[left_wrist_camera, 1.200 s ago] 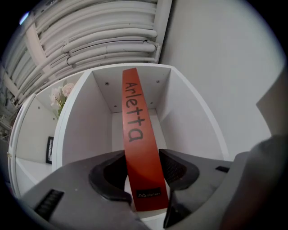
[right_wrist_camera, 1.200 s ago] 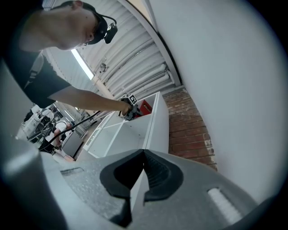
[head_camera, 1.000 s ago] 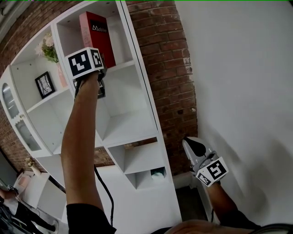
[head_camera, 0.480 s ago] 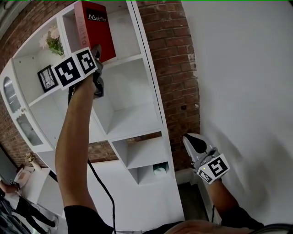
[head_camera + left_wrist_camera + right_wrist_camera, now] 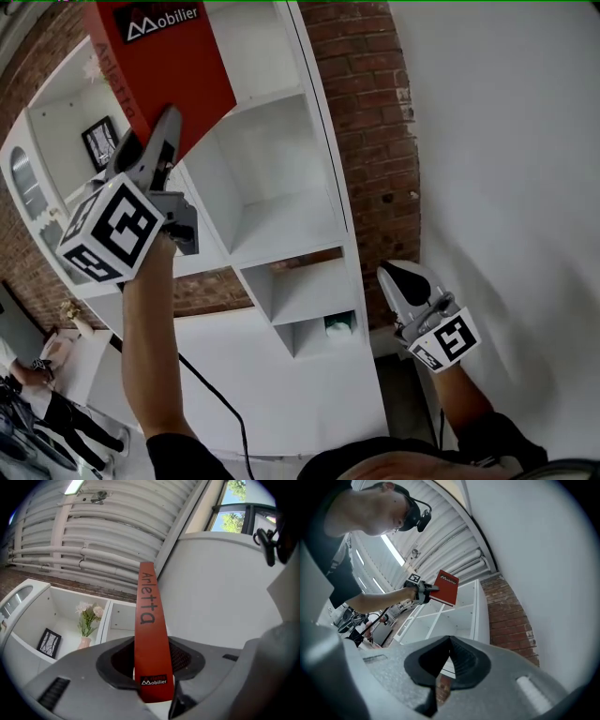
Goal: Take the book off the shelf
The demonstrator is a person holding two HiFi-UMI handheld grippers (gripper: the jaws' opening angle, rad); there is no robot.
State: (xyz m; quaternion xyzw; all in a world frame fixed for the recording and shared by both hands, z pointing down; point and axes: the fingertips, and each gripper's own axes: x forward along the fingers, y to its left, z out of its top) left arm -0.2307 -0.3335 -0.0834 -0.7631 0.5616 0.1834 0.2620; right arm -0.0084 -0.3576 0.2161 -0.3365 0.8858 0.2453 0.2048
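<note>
Between left tongs [image 5: 153, 670] — book [image 5: 148, 616], seemingly unshelved.

The book [image 5: 164, 66] sits between the left tongs [image 5: 161, 141], out in front of the shelf [image 5: 319, 187]. Flowers [image 5: 88, 618] and a frame [image 5: 48, 642] stand in the shelf, beyond and left of those tongs. The right tongs [image 5: 405, 292] hang low, right of the shelf.

Red book [image 5: 159, 66] now out of the shelf [image 5: 277, 230] (tilted, in the jaws of the left gripper [image 5: 157, 141])
</note>
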